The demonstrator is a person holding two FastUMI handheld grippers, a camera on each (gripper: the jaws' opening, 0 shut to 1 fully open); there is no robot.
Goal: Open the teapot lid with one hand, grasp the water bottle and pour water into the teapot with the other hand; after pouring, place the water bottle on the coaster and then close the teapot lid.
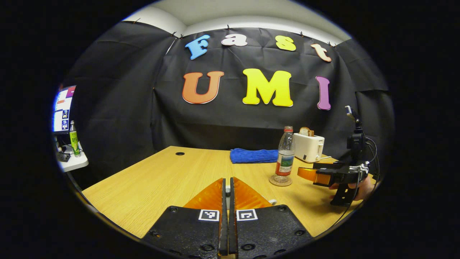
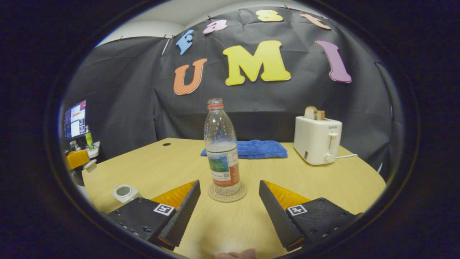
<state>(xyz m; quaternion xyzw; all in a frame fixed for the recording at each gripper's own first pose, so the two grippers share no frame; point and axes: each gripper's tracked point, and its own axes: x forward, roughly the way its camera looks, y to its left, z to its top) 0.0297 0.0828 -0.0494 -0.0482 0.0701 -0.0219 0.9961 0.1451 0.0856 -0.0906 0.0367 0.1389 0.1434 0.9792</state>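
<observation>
Even overhead light, soft shadows, sharp centre, heavy fisheye warp @ edges.

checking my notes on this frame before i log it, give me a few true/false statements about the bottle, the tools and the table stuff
1. The water bottle stands upright on the coaster. True.
2. The right tool is clamped on the bottle. False: its fingers are spread apart, with the bottle standing beyond the gap, untouched.
3. The left tool has its fingers together. True, and nothing is visible between them.
4. The bottle has its cap on. False: the neck is open, with only a red ring below the mouth.
5. The white toaster is empty. False: bread sticks up out of its slots.
6. A folded blue towel lies on the wooden table behind the bottle. True.
</observation>
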